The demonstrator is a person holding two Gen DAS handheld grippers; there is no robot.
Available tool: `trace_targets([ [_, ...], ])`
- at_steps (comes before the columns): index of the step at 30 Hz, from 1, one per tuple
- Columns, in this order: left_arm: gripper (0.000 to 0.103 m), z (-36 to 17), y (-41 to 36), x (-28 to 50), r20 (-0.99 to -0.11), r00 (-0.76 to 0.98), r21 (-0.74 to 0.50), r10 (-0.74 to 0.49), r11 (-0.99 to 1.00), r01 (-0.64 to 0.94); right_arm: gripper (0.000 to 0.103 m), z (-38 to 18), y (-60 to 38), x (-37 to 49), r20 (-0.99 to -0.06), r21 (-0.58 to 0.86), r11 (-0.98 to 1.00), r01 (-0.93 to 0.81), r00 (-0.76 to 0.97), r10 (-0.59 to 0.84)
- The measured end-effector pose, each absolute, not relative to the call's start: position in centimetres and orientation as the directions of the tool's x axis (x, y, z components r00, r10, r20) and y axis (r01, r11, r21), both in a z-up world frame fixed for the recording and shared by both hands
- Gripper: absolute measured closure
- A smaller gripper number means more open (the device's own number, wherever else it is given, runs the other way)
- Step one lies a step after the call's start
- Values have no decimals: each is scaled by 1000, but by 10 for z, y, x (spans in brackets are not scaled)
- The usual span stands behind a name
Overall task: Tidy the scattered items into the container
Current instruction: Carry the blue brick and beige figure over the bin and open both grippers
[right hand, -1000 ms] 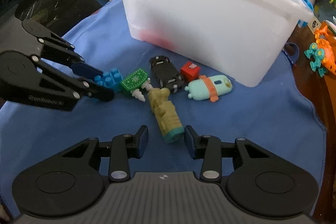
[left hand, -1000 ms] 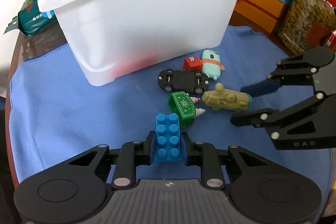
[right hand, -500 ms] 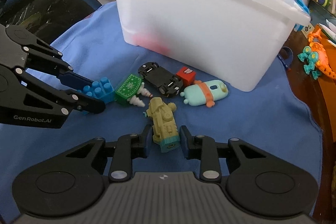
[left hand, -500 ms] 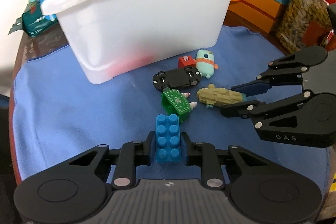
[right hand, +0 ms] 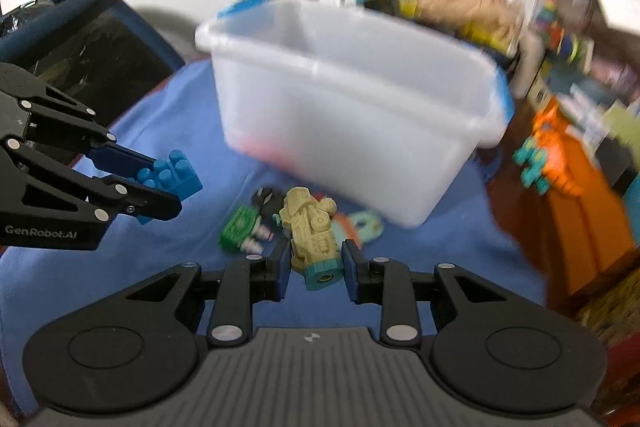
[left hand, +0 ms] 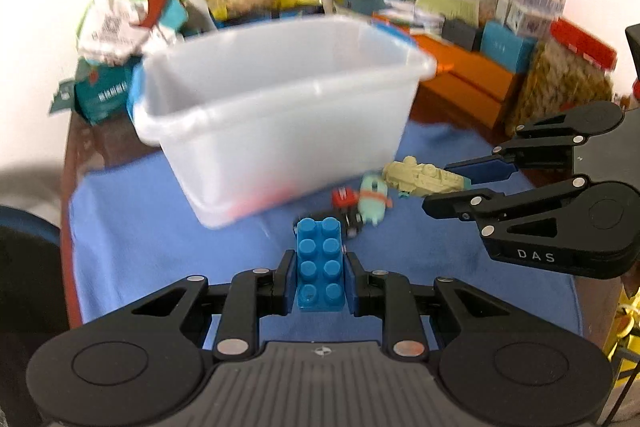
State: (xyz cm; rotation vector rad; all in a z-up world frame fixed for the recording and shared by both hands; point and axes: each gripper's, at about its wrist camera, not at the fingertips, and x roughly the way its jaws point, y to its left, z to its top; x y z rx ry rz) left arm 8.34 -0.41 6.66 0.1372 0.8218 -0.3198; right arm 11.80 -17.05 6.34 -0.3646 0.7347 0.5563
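Tub (left hand: 280, 115): translucent white plastic, smooth, faint sheen. Mat (left hand: 160, 227): blue cloth, matt, soft nap. Brick (left hand: 321, 263): glossy blue plastic, studded. Tan toy vehicle (right hand: 312, 231): matt moulded plastic, teal end. Left gripper (left hand: 320, 281) and right gripper (right hand: 315, 267): matt black plastic, bright metal pins.

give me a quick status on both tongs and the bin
Left tongs shut on blue brick. Right tongs shut on tan vehicle. White bin ahead, unobstructed.

Blue brick (left hand: 321, 264), tan tank (right hand: 311, 233), both gripped aloft
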Motion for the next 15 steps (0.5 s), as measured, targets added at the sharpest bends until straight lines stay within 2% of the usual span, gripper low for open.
trace_targets([
  [15,76,134,8,144,-632,752,78,-186,951,300,72,132,-164,155,-581,-150,816,-558,718,385],
])
